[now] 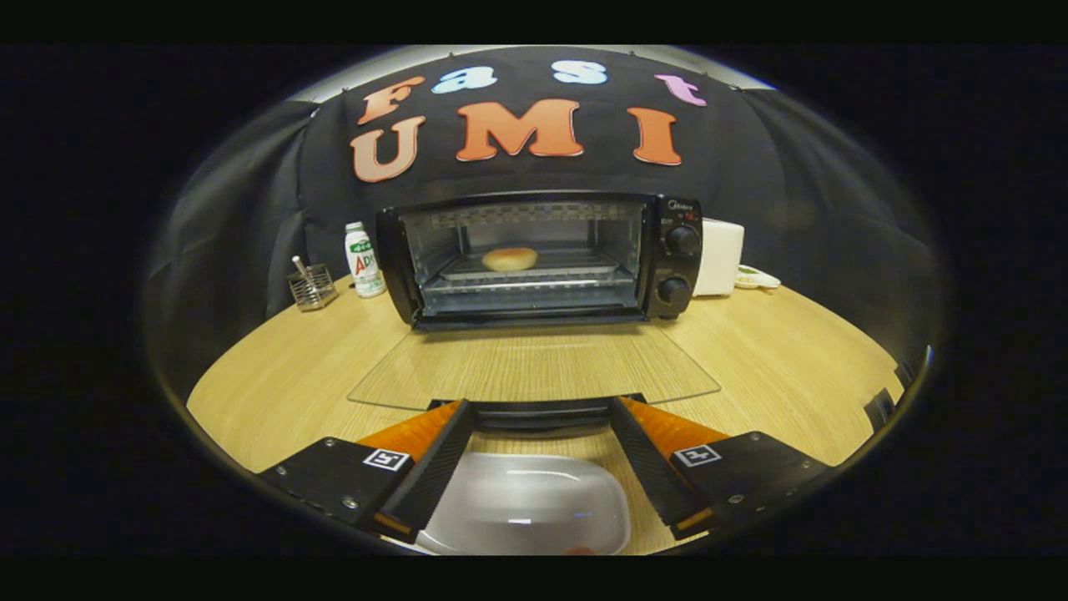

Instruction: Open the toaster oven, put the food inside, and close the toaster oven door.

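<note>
Nearest, a glossy white rounded plate (526, 509) on the light wooden table (275, 376), between the tongs (539, 413), spread wide, gripping nothing. At twelve o'clock beyond, a black toaster oven (538, 257), glass door (534, 367) lowered flat, round golden bun (510, 259) on its rack. At ten o'clock, a white bottle (364, 260).

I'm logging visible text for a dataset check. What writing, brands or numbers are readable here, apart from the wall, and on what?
Nothing reads clearly.
On the bottle: label print, too blurred to read.
On the oven, above the knobs: a small logo, too small to read.
On the tool, open at the door handle: two square markers, patterns, not words.
</note>
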Motion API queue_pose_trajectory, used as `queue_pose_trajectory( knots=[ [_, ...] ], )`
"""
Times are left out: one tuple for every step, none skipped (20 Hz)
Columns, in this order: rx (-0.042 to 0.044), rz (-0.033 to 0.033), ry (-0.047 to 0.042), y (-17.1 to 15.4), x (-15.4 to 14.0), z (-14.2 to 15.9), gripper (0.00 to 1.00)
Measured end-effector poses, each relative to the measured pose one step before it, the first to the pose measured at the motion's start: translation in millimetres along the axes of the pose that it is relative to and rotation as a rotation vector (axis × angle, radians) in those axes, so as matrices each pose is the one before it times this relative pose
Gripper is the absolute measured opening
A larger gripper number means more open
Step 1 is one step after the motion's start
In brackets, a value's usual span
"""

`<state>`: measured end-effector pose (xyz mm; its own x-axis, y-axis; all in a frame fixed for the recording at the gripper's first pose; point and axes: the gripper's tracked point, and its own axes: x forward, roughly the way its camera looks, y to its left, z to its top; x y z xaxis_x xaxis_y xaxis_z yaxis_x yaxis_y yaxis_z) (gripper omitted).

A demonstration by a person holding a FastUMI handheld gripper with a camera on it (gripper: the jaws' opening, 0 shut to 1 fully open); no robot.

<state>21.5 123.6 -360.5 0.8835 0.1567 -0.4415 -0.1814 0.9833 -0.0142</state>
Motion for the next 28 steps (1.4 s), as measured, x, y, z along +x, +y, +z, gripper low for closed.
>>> queue_pose_trajectory(
  knots=[
    [-0.00200,-0.02450,0.00013,-6.55,0.57,-0.48,0.99],
    [0.00322,-0.00069,-0.00077,-2.27,-0.87,-3.25,0.99],
    [0.01422,0.00682,0.02355,1.89,-0.23,-6.52,0.99],
    [0.01485,0.02034,0.03583,4.43,-0.61,-12.05,0.99],
    [0.00919,0.01861,0.02037,5.79,-1.94,-7.37,0.99],
    [-0.00825,-0.00170,0.01437,0.41,1.12,-5.64,1.00],
    [-0.01857,-0.01548,-0.00229,-2.46,3.51,-1.64,0.99],
    [-0.00556,0.00265,0.00458,0.18,-0.93,0.11,0.99],
    [0.00749,-0.00139,0.00106,1.02,5.19,1.08,0.99],
    [0.00599,0.00149,-0.02259,-0.90,-5.40,7.86,0.99],
    [-0.00683,0.00228,0.00706,1.50,-0.76,0.88,0.99],
    [0.00020,0.00026,-0.00748,-0.59,-3.07,3.34,0.99],
    [0.00526,0.00051,-0.01359,0.42,-1.49,3.31,0.99],
    [0.00052,0.00134,-0.02023,-0.10,-2.72,7.59,0.99],
    [-0.00216,0.00118,-0.01579,0.31,-1.92,7.71,0.99],
    [0.00199,0.00128,-0.01474,1.01,-1.48,8.63,0.99],
    [-0.00187,0.00134,-0.01647,0.02,-1.06,9.65,0.99],
    [-0.00366,0.00058,-0.01513,0.22,0.03,10.10,0.99],
    [-0.00126,0.00140,-0.01655,-0.52,-1.02,10.12,1.00],
    [0.00265,0.00373,-0.00894,-0.21,0.40,9.17,1.00],
    [0.00417,0.00454,-0.01224,0.86,-0.18,10.18,1.00],
    [0.00303,0.00351,-0.02093,0.92,1.95,11.86,1.00],
    [0.00199,0.00325,-0.01149,0.49,4.70,10.64,1.00],
    [0.00526,0.00114,-0.00367,0.67,5.52,7.43,1.00],
    [0.00563,-0.00047,-0.00354,1.28,3.50,6.61,1.00],
    [-0.00930,-0.00115,-0.02166,1.28,4.61,11.02,1.00],
    [-0.00380,-0.00253,-0.01202,1.73,6.54,8.53,1.00],
    [0.00286,-0.00072,-0.00673,0.71,6.95,6.92,1.00]
  ],
)
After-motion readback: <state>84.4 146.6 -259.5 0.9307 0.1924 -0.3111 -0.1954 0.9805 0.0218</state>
